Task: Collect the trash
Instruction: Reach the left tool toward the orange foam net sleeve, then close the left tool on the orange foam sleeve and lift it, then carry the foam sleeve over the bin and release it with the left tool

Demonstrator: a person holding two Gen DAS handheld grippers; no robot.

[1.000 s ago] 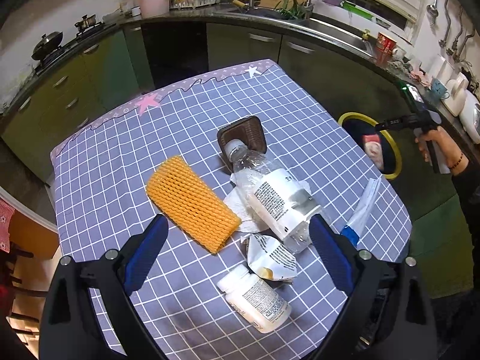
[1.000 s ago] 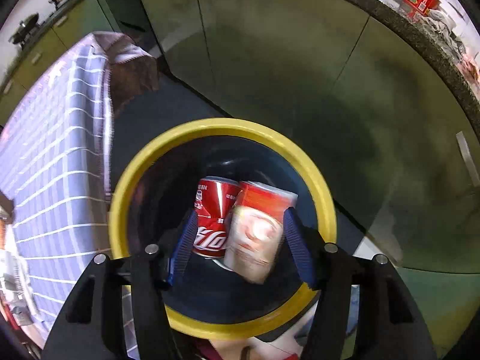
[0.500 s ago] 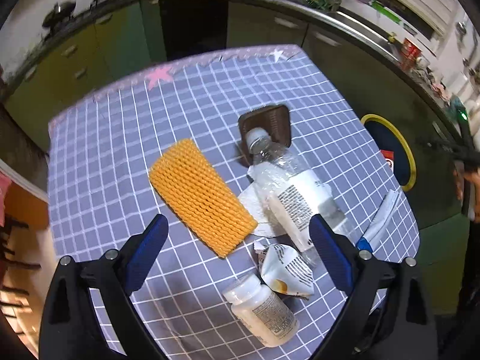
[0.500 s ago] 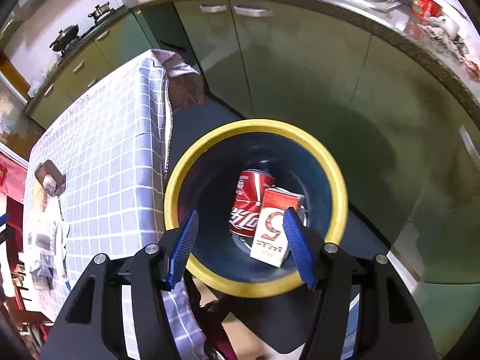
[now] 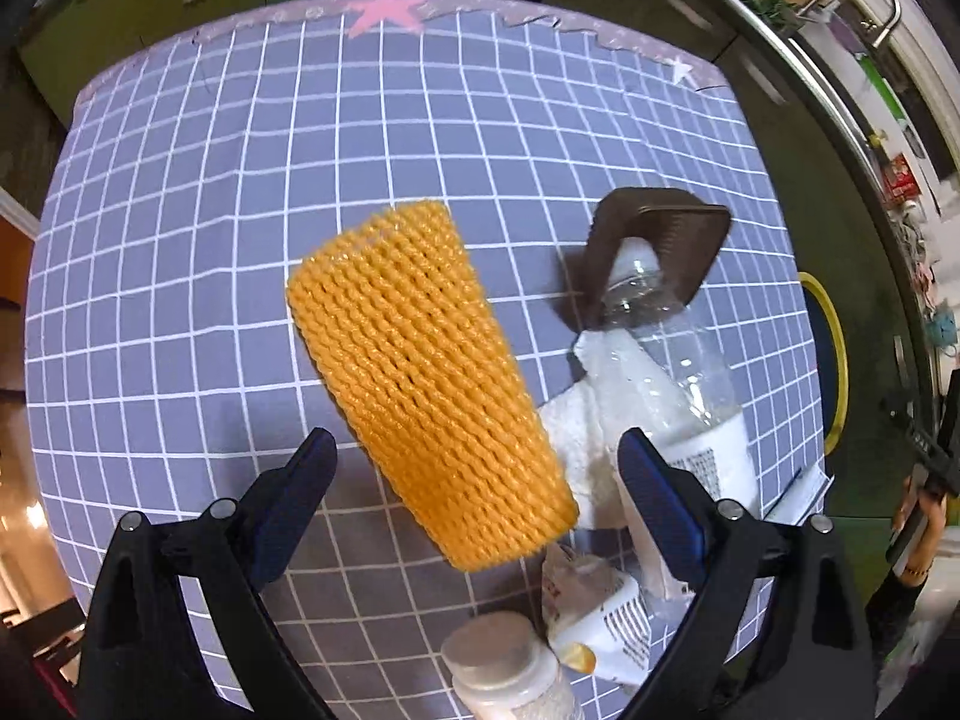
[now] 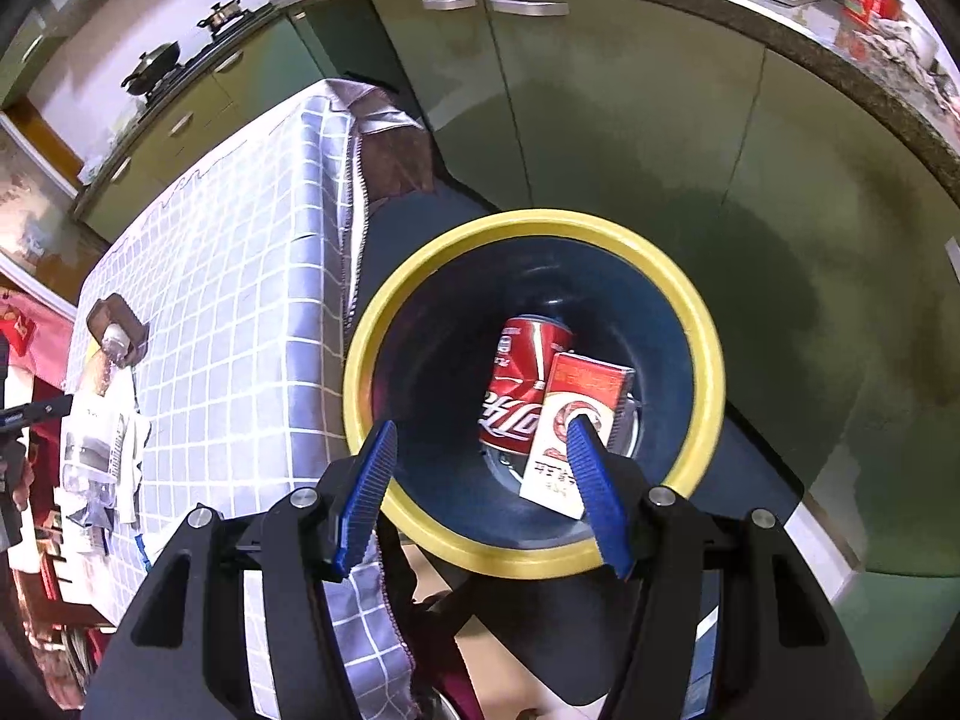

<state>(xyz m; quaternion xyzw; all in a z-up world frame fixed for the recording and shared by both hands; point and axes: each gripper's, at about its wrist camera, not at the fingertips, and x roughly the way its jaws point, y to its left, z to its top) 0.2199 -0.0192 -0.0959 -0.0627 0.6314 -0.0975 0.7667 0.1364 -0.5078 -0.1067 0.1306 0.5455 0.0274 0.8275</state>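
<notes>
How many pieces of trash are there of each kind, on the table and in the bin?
Bottles: 2, the clear bottle and the small white bottle
Foam nets: 1
Tissues: 1
Wrappers: 1
Brown trays: 1
Cans: 1
Cartons: 1
Total: 8

At six o'clock in the left wrist view the white jar (image 5: 510, 675) is cut off by the bottom edge. The clear bottle (image 5: 678, 372) hides part of the brown tray (image 5: 660, 234), and its label print is perhaps too blurred to read. In the bin (image 6: 420, 300), the carton (image 6: 576, 420) covers part of the red can (image 6: 516, 384).
</notes>
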